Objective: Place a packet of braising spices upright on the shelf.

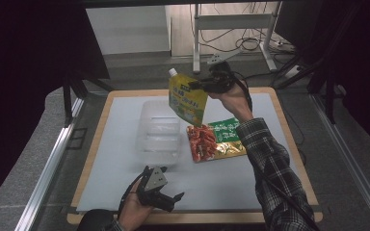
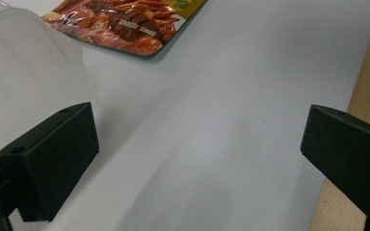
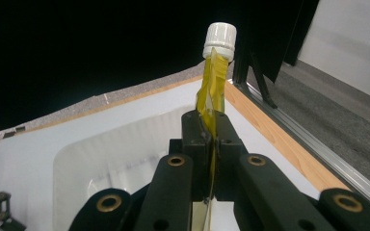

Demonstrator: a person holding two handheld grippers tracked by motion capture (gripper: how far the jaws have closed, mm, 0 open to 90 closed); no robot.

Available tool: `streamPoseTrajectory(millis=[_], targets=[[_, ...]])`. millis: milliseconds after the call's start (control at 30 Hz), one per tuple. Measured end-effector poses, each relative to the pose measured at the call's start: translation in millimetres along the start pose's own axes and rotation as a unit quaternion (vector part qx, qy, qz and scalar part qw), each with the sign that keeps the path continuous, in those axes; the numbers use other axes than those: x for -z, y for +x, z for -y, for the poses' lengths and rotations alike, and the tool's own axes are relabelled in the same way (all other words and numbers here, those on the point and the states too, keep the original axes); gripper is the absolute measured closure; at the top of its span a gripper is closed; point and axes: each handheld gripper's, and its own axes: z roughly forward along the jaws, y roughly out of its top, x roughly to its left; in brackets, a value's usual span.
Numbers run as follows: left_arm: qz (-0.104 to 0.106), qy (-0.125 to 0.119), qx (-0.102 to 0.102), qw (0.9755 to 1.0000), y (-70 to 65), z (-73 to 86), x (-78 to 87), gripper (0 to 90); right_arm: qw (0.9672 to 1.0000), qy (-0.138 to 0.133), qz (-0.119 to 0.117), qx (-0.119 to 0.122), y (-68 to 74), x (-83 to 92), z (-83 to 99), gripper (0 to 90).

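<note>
A yellow spout pouch (image 1: 188,98) with a white cap hangs in the air over the far right corner of a clear plastic tub (image 1: 158,137). My right gripper (image 1: 198,85) is shut on the pouch's upper edge. In the right gripper view the jaws pinch the pouch (image 3: 213,96) edge-on, its cap (image 3: 219,41) above them and the tub (image 3: 125,154) below. My left gripper (image 1: 169,198) rests near the table's front edge, open, nothing between its pads (image 2: 53,163).
A red and green snack packet (image 1: 216,139) lies flat on the white mat (image 1: 125,187) right of the tub; its red end (image 2: 120,24) shows in the left gripper view. The wooden table edge (image 2: 366,96) borders the mat.
</note>
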Motion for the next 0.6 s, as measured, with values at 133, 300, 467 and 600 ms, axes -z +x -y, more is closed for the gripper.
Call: streamPoseTrajectory(millis=[133,300,467,600], targets=[[0.002,0.001,0.0,1.0,-0.2,0.5,0.8,0.0,1.0,-0.007,-0.005,-0.003,-1.7,-8.5,-4.5,86.6],[0.005,0.0,0.001,1.0,-0.6,1.1,1.8,0.0,0.9999,-0.009,-0.011,0.001,-2.0,-21.0,-9.2,86.6],[0.008,0.003,-0.001,1.0,-1.6,1.2,1.3,0.0,0.9999,-0.009,-0.014,0.005,-3.5,-38.1,-14.7,86.6],[0.01,0.006,-0.004,0.9999,-2.3,1.3,0.5,0.0,0.9999,-0.007,-0.015,0.005,-4.0,-48.1,-18.6,86.6]])
